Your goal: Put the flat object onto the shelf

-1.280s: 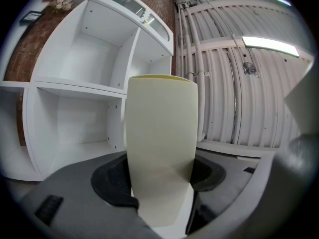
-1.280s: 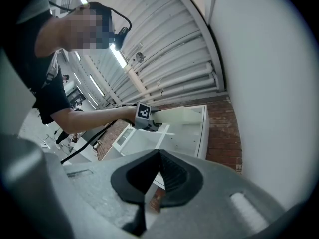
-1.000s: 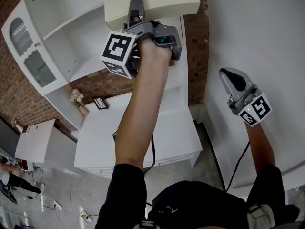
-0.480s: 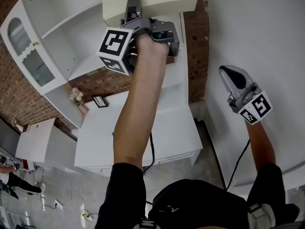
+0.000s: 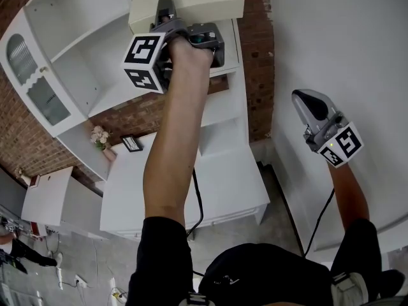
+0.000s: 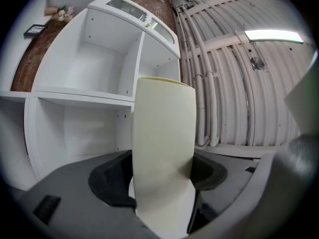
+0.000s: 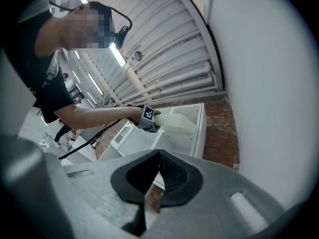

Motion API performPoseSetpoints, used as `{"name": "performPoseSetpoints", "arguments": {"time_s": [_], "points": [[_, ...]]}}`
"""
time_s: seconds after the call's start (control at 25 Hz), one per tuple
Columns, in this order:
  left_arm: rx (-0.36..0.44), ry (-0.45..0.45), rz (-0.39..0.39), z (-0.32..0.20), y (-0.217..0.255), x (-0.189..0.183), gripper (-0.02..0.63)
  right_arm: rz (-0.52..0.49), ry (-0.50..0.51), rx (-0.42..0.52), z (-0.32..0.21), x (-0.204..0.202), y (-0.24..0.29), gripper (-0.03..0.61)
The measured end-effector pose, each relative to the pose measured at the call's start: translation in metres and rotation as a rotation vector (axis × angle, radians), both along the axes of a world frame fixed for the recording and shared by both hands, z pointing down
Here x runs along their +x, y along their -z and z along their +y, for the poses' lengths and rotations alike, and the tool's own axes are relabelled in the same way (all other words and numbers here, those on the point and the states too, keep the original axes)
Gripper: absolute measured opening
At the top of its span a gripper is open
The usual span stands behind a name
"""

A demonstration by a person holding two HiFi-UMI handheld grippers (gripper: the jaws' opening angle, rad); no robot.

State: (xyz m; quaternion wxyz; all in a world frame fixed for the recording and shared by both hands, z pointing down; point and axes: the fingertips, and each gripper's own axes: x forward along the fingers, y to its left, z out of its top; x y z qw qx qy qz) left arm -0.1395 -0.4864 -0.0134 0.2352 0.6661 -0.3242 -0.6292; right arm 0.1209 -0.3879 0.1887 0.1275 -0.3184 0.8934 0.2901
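The flat object (image 5: 191, 8), a thick cream board, is up at the far side of the scene, between the jaws of the left gripper (image 5: 169, 11). The person's left arm is stretched out to hold it in front of the white shelf unit (image 5: 83, 56). Those jaws are opening, and in the left gripper view both pads lie against the board's broad faces. The board stands on edge there, with its far end rounded at the corners. Its left edge runs along the upright divider between two open-fronted compartments. To the left of that edge, a horizontal shelf board (image 6: 84, 96) splits the open room into an upper and a lower bay.

In the head view the board's right end reaches over the strip of brick wall (image 5: 255, 75) beside the unit. A plain white wall (image 5: 344, 43) lies further right.

The right gripper (image 5: 310, 104) hangs well apart, near that white wall. Its jaws are pressed together with nothing in them. A low white cabinet (image 5: 223, 183) stands below the shelf unit, nearer the person.
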Motion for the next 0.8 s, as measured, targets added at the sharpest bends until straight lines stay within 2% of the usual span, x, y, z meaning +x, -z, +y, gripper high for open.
{"name": "performPoseSetpoints", "arguments": {"time_s": [0.08,0.2,0.24,0.28,0.4,0.52,0.64,0.8], "points": [[0.008,0.004,0.010,-0.003,0.005,0.000,0.310,0.031,-0.034,0.047,-0.004,-0.003,0.009,0.002],[0.008,0.008,0.015,-0.009,0.007,0.001,0.310,0.127,-0.106,0.181,-0.012,-0.019,0.034,0.010],[0.009,0.008,0.016,-0.010,0.007,0.001,0.310,0.164,-0.121,0.211,-0.016,-0.027,0.041,0.054],[0.012,0.008,0.018,-0.010,0.007,0.001,0.311,0.198,-0.135,0.223,-0.020,-0.035,0.047,0.074],[0.030,0.004,0.024,-0.013,0.009,0.001,0.318,0.260,-0.178,0.239,-0.033,-0.049,0.063,0.077],[0.054,0.000,0.024,-0.017,0.017,-0.002,0.327,0.307,-0.227,0.297,-0.049,-0.062,0.086,0.097],[0.078,-0.002,0.012,-0.021,0.024,-0.005,0.334,0.377,-0.292,0.377,-0.068,-0.078,0.109,0.155],[0.098,-0.014,-0.004,-0.027,0.036,-0.008,0.342,0.464,-0.390,0.544,-0.088,-0.108,0.159,0.261]]}}
